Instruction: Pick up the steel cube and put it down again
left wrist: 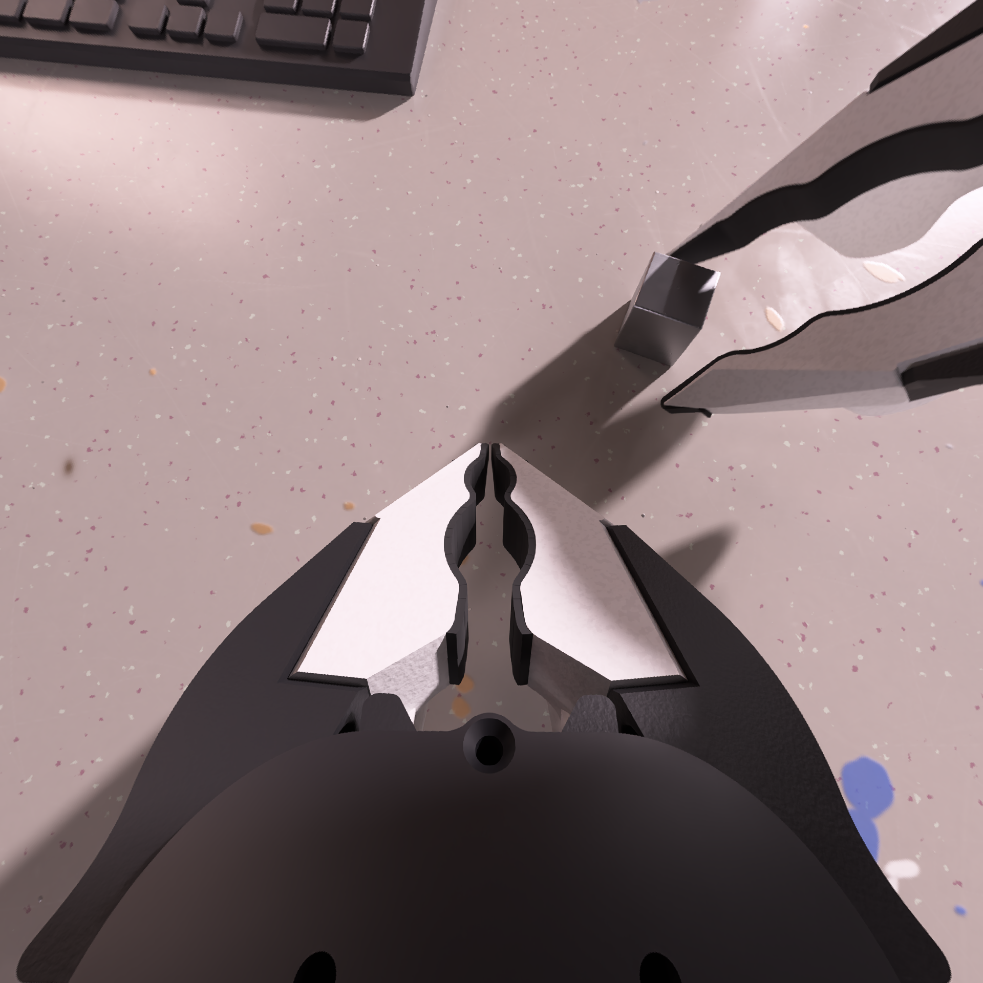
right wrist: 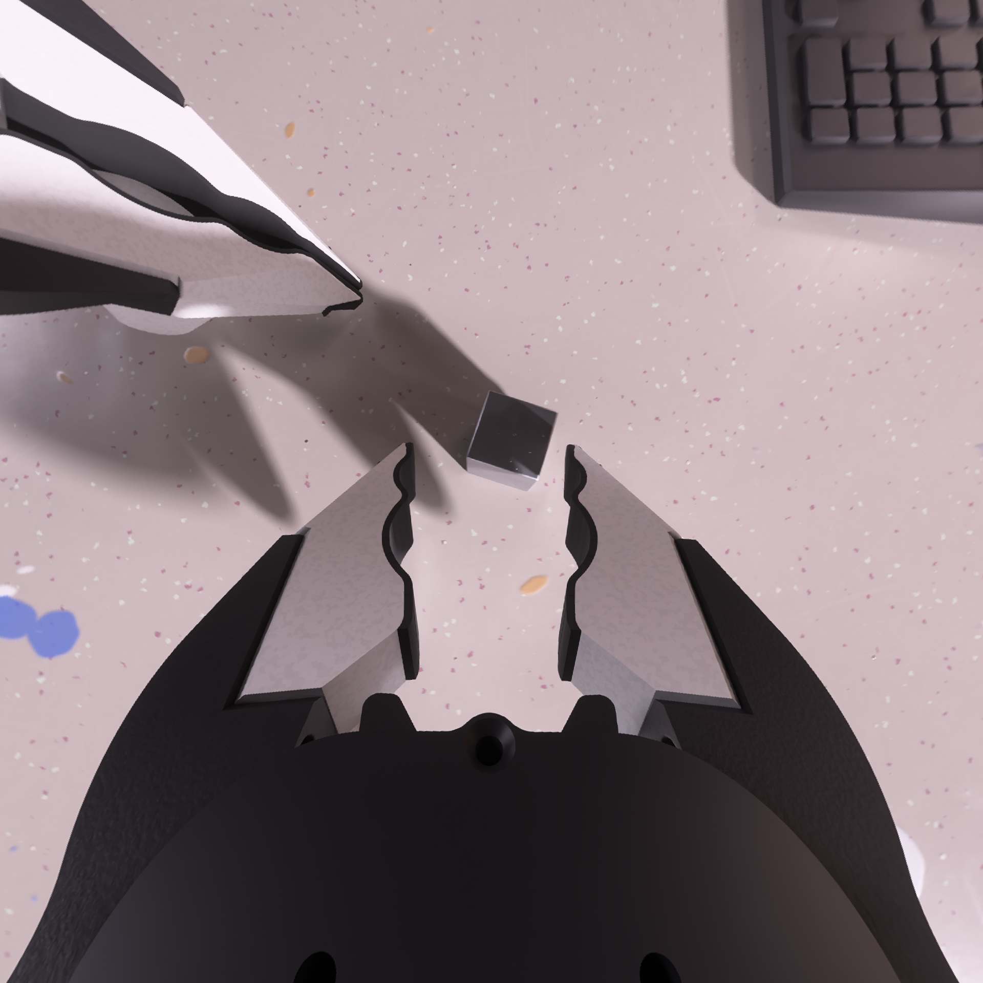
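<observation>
A small steel cube (left wrist: 666, 308) rests on the speckled pinkish table (left wrist: 266, 292). In the right wrist view the cube (right wrist: 508, 439) lies just beyond my right gripper's tips, slightly right of centre, free of both fingers. My right gripper (right wrist: 486, 452) is open and empty. It also shows in the left wrist view (left wrist: 686, 330), its fingers either side of the cube's near end. My left gripper (left wrist: 490, 446) is shut and empty, hovering to the near left of the cube. It shows at upper left in the right wrist view (right wrist: 348, 300).
A dark keyboard (left wrist: 213, 42) lies at the far left in the left wrist view and at the upper right in the right wrist view (right wrist: 877, 106). Orange and blue paint spots (right wrist: 40, 630) mark the table. Gripper shadows fall beside the cube.
</observation>
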